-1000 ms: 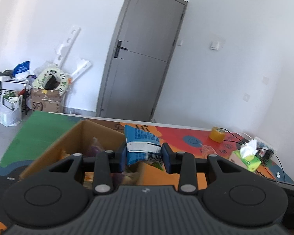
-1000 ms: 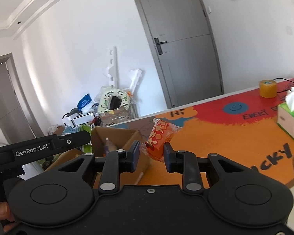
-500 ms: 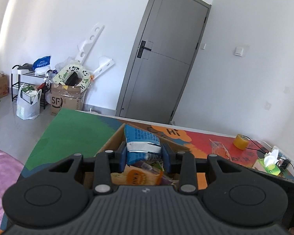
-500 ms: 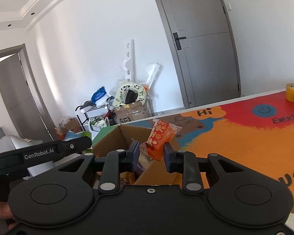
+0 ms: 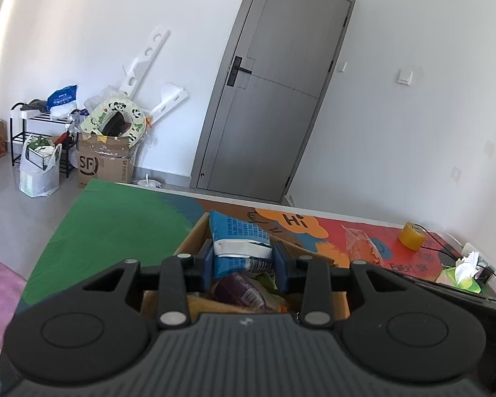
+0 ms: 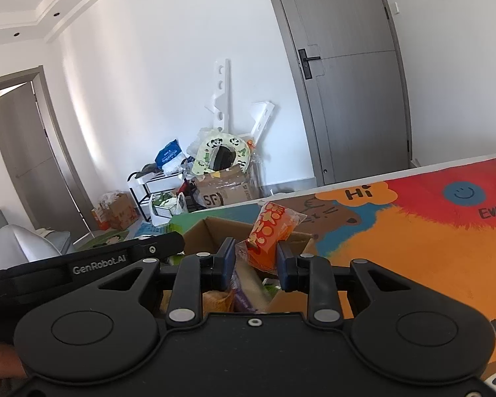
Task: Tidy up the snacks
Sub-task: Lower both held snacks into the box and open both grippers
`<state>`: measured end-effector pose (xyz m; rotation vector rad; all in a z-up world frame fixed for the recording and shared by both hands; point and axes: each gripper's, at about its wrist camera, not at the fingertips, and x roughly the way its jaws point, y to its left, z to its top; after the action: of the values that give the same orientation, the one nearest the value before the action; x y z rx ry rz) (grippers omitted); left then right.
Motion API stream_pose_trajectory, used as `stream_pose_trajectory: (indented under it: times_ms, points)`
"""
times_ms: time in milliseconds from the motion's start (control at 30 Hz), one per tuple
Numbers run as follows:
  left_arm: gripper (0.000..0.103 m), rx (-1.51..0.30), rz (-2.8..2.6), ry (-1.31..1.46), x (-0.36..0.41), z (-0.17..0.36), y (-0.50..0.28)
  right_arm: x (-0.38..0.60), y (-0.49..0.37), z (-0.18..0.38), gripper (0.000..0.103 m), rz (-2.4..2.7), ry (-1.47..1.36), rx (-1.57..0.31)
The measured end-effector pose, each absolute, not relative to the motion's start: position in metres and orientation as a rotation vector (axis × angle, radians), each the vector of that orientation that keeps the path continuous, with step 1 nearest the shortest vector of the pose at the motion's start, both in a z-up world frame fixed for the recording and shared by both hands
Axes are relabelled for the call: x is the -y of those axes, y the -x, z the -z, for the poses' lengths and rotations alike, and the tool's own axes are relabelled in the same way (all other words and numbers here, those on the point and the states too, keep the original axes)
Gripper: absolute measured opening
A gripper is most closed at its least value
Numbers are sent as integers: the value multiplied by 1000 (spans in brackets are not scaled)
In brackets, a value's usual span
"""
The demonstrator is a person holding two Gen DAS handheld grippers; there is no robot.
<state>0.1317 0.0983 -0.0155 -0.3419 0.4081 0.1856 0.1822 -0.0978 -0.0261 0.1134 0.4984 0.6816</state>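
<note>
My left gripper is shut on a blue and white snack bag, which it holds upright above an open cardboard box with several snack packs inside. In the right wrist view, my right gripper is shut on an orange snack packet with a clear crinkled edge, over the same cardboard box. The left gripper's black body lies across the left of that view, close beside the right one.
The box stands on a table with a colourful mat, green at its left end. A clear packet, a tape roll and a tissue box with cables lie to the right. Floor clutter and a grey door stand beyond.
Both grippers have moved left along the table with their snacks. The box has come to lie under the right gripper, and the tissue box has left its view.
</note>
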Motion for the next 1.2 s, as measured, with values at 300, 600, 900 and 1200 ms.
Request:
stream_pose_trajectory:
  times_ms: [300, 600, 900, 1200]
  points:
    - [41, -455, -189, 376, -110, 25, -147, 93, -192, 26, 27, -664, -108, -516]
    - [47, -451, -216, 377, -119, 16, -136, 79, -199, 28, 29, -689, -105, -528]
    - [67, -446, -230, 378, -112, 9, -125, 93, -191, 23, 51, -664, -110, -516]
    - [80, -432, -227, 364, -92, 7, -110, 126, -177, 24, 62, -627, -140, -502]
